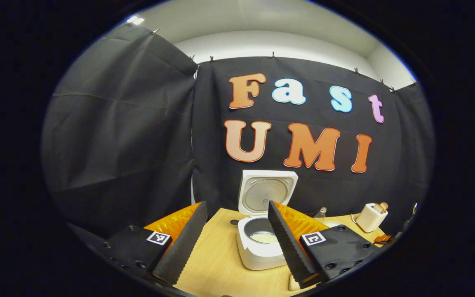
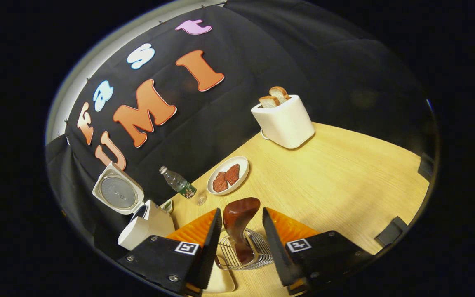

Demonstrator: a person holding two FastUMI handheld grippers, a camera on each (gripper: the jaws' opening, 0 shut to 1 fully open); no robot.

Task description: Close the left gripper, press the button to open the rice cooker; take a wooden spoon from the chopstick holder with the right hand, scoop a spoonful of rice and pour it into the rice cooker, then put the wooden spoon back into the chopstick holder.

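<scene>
Jaws apart, wooden spoon (image 2: 241,222) between, untouched

No readable text or labels.

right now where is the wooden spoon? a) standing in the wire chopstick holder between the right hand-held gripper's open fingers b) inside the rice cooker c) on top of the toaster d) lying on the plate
a: in the right gripper view the wooden spoon stands in the wire chopstick holder, between the spread fingers of the right hand-held gripper.
</scene>
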